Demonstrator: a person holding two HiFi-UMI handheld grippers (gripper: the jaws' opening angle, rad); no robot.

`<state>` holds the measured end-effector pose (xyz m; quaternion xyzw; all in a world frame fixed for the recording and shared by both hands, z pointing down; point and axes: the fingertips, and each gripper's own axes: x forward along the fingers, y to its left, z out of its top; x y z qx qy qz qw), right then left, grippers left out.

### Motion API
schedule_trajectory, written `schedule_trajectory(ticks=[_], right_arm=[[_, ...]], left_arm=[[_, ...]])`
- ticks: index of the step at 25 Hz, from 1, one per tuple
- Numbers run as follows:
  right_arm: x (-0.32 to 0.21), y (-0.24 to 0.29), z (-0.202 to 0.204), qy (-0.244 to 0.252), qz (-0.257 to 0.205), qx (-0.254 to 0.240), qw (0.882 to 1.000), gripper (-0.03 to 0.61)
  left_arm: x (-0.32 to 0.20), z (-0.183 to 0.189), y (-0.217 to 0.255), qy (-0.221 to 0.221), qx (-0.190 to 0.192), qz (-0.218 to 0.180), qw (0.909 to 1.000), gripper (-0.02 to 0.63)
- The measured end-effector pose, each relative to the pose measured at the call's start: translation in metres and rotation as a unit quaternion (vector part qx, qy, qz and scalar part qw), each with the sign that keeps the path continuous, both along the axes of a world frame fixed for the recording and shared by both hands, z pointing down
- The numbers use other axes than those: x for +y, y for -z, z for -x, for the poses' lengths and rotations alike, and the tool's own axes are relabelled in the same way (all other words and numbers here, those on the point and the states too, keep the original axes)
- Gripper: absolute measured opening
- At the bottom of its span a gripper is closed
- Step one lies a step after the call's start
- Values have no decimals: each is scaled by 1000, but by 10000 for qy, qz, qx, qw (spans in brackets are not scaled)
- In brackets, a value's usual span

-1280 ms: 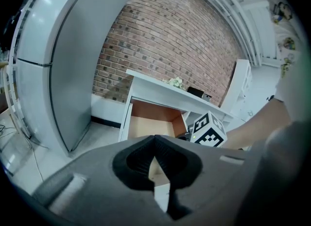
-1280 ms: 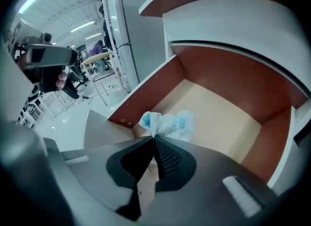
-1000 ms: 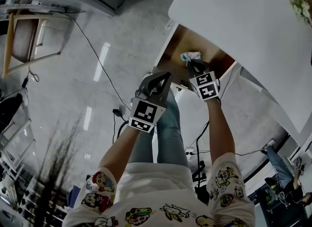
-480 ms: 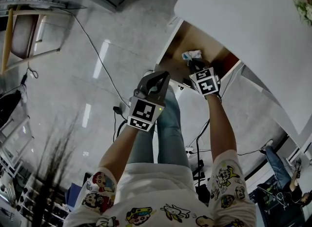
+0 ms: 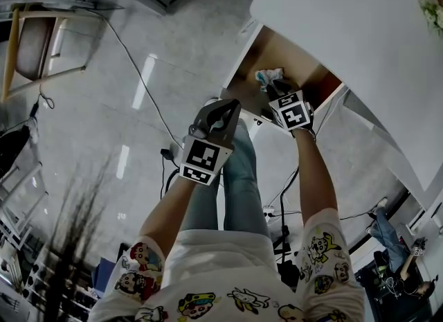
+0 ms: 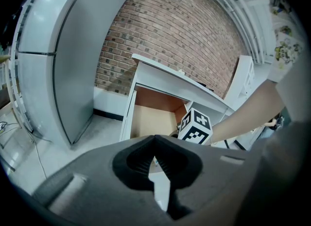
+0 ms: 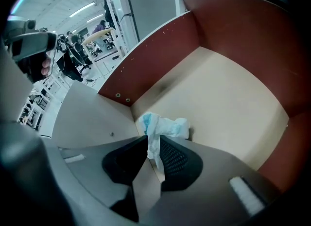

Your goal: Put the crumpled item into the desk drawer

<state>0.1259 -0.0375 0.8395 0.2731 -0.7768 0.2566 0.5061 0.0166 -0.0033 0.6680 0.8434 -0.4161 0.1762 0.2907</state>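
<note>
The crumpled item (image 7: 167, 126), a white and light-blue wad, rests on the floor of the open desk drawer (image 7: 228, 94) near its front left corner. My right gripper (image 7: 153, 145) points steeply down into the drawer. Its jaws have just been opening and now stand parted, with a strip of the wad hanging loosely between them. In the head view the crumpled item (image 5: 268, 77) lies just beyond my right gripper (image 5: 277, 93) inside the drawer (image 5: 250, 70). My left gripper (image 5: 225, 107) hovers shut and empty in front of the drawer; the left gripper view shows this gripper (image 6: 154, 143) facing the drawer (image 6: 149, 119).
The white desk top (image 5: 346, 37) overhangs the drawer at the right. A chair (image 5: 34, 43) stands at the far left, and a cable (image 5: 138, 85) runs across the grey floor. A tall grey cabinet (image 6: 63, 64) and a brick wall (image 6: 170, 30) are beyond the desk.
My right gripper has edged a little further into the drawer with the crumpled item at its tips. The left gripper has stayed where it was.
</note>
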Motion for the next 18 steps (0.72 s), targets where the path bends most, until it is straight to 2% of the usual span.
schedule_trajectory(ticks=[10,18], right_arm=[[5,11,-4,-99,64,-96,9999,151],[2,29,-5,-241,-33,-211,9995,158]], left_arm=[[-6,3,12,60,-9,-81,9999,-3],[-16,0,27,41,-15,-200,9998,-3]])
